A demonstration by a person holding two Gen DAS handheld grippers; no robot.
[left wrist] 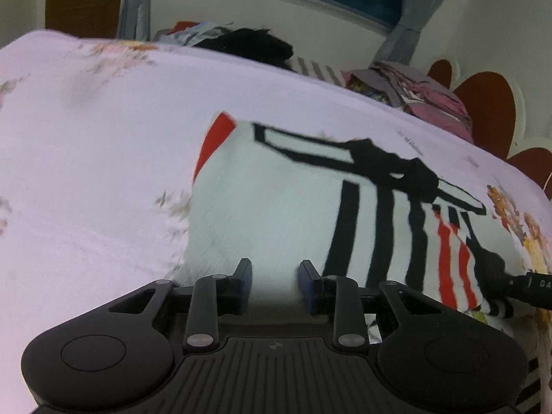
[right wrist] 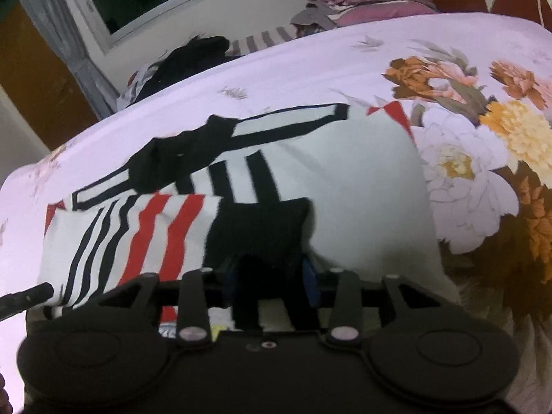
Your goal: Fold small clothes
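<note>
A small white garment (left wrist: 276, 200) with black and red stripes lies on the pink floral bedsheet (left wrist: 86, 138). My left gripper (left wrist: 275, 276) sits at its near white edge with the jaws a small gap apart, cloth showing between them. In the right wrist view the same garment (right wrist: 362, 179) has a striped sleeve (right wrist: 145, 234) folded over it. My right gripper (right wrist: 272, 272) is closed on the sleeve's black cuff (right wrist: 262, 227). The right gripper's tip shows in the left wrist view (left wrist: 531, 288) at the far right.
A dark clothes heap (left wrist: 248, 43) and a pink folded stack (left wrist: 431, 100) lie at the bed's far side, below a window with curtains. A red scalloped headboard (left wrist: 490, 110) stands at the right. Large flower prints (right wrist: 483, 145) cover the sheet to the right.
</note>
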